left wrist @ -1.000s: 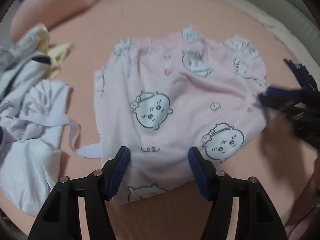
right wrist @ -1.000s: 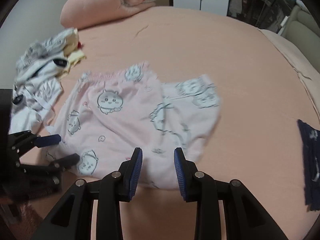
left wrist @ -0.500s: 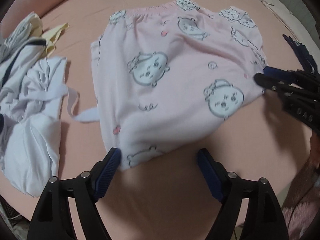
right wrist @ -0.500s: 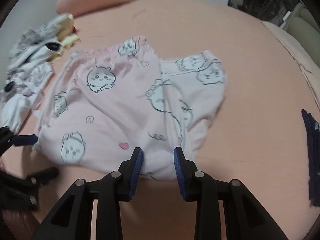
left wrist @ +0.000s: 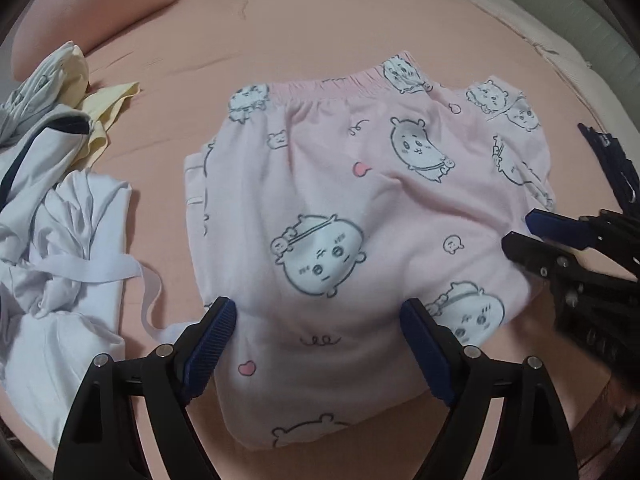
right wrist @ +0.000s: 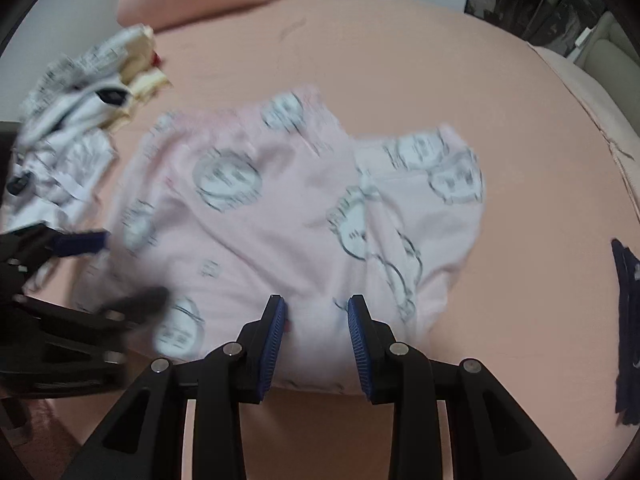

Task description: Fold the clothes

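Folded pink pyjama shorts (left wrist: pixel 360 216) with cartoon faces lie on the peach bed, waistband at the far side. My left gripper (left wrist: pixel 316 344) is open, its blue pads over the near left edge of the shorts. My right gripper (right wrist: pixel 316 320) is open with a narrower gap over the near edge of the shorts (right wrist: pixel 288 220), nothing pinched. The right gripper also shows at the right of the left wrist view (left wrist: pixel 520 232), at the shorts' right edge. The left gripper shows blurred at the left of the right wrist view (right wrist: pixel 120 272).
A heap of white and yellow clothes (left wrist: pixel 52 208) lies left of the shorts. A dark navy garment (right wrist: pixel 626 320) lies at the right. A pink pillow (left wrist: pixel 100 20) sits at the far left. The bed edge (left wrist: pixel 560 40) runs along the far right.
Both grippers moved forward over the near edge of the shorts. The left gripper's jaws went from straddling the hem to lying above the cloth. The shorts stay folded in place.
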